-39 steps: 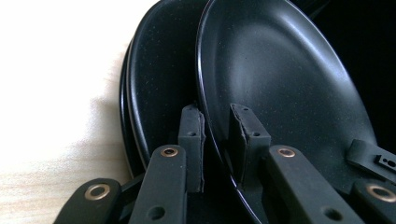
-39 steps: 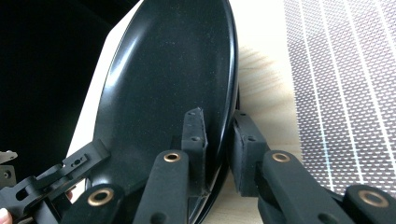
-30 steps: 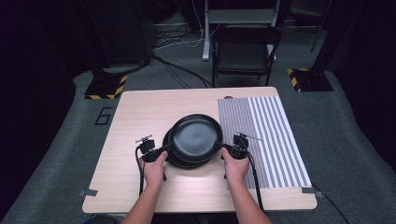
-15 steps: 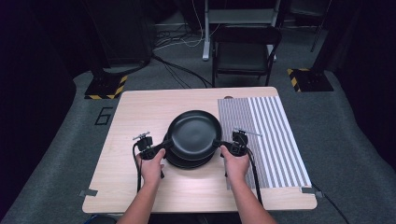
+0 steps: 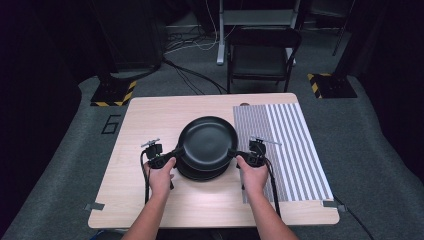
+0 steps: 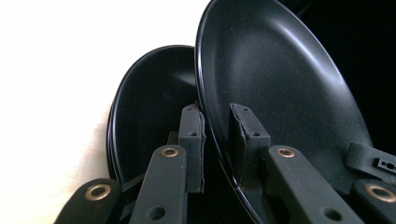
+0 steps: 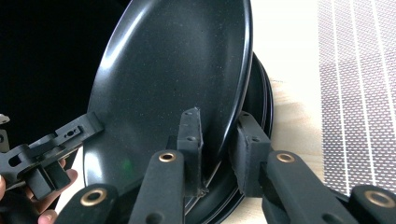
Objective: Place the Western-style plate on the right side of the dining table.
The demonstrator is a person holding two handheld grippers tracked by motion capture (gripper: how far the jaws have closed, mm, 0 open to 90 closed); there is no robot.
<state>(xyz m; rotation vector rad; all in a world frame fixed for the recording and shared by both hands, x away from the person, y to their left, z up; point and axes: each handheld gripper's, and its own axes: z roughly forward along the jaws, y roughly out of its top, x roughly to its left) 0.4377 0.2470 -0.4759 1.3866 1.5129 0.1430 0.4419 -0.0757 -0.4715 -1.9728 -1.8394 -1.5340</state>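
Left gripper (image 5: 176,151): jaws pinched on the left rim of the top plate (image 5: 208,141), one pad above the rim and one below, as the left gripper view shows (image 6: 215,140). Held in the person's left hand (image 5: 161,175) on the near-left part of the wooden table (image 5: 150,115).

Top plate: black, round, raised off the stack and carried level between both grippers over the table's middle. Against the frames of a second ago it sits a little higher and further from the person, its outline now offset from the plates beneath. Judgement: the lift is under way and the plate has come free of the pile.

Stack of black plates (image 5: 200,172): lying on the table directly under and slightly nearer than the lifted plate; its near edge shows below it. The count is probably two or three, but the dark rims merge and it cannot be told for sure.

Right gripper (image 5: 233,152): jaws clamped on the plate's right rim, pads either side of it (image 7: 219,144); grip looks unchanged in the frames.

Striped mat (image 5: 285,150): grey and white, on the table's right side, bare. Judgement: a likely set-down place, with the plate not yet over it.
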